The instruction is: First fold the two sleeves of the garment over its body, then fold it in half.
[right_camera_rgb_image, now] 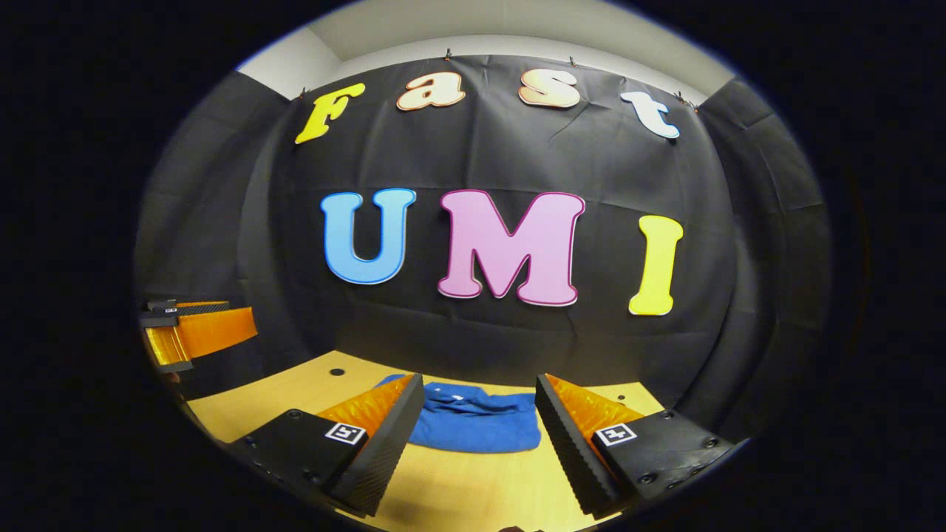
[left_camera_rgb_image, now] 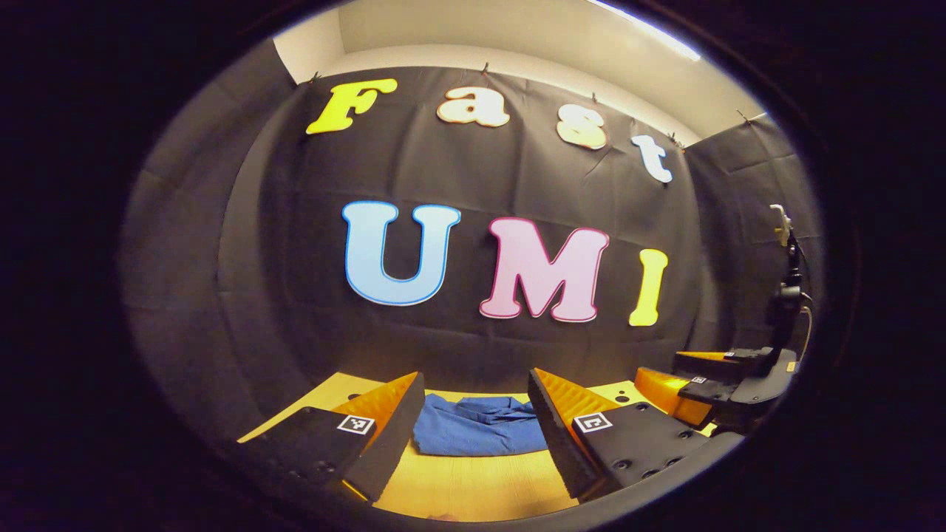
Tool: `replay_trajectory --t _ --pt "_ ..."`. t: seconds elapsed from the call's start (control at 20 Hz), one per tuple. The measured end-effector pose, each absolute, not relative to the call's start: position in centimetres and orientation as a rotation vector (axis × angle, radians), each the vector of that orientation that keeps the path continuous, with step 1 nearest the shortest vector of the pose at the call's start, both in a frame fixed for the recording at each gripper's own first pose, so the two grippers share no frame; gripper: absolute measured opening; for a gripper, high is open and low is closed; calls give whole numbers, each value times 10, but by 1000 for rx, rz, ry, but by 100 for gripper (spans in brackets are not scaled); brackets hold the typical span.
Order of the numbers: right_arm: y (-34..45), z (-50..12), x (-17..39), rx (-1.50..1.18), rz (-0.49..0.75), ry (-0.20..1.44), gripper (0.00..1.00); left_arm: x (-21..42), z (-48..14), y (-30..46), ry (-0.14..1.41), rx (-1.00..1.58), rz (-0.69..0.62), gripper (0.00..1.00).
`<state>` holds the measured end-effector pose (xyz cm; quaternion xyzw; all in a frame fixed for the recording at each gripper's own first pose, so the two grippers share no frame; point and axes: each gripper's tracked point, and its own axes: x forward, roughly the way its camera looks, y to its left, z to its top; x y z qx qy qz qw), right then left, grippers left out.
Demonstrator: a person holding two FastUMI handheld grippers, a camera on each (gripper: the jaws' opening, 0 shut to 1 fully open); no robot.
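Observation:
A blue garment (left_camera_rgb_image: 477,430) lies in a compact folded bundle on the wooden table (left_camera_rgb_image: 473,484), close to the back wall. In the left gripper view my left gripper (left_camera_rgb_image: 477,421) is open above the table, its fingers framing the garment from in front without touching it. The right gripper (left_camera_rgb_image: 720,388) appears at the right edge of that view, raised. In the right gripper view the blue garment (right_camera_rgb_image: 473,419) sits between and beyond the fingers of my open right gripper (right_camera_rgb_image: 479,414). The left gripper (right_camera_rgb_image: 196,332) hangs at the far left of this view, lifted off the table.
The black cloth wall stands right behind the garment. A small round hole (right_camera_rgb_image: 337,372) marks the table (right_camera_rgb_image: 458,491) at the back left. A black stand with a mounted device (left_camera_rgb_image: 787,273) rises at the right. Bare wood lies in front of the garment.

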<state>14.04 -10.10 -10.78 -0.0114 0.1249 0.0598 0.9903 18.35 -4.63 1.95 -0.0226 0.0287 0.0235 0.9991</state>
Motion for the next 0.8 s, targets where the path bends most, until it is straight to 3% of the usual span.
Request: replay_trajectory --t 0.25,0.4,0.55,0.8 --pt "-83 -72 78 -64 100 219 96 105 41 -44 -66 -75 36 80" --pt "-74 -37 51 -52 81 119 96 69 48 -38 -136 -25 56 80" --pt "-61 -21 25 -58 66 42 96 46 43 -33 -121 -35 74 80" --pt "-36 -32 -6 -74 99 79 96 32 41 -25 -119 -71 92 80"
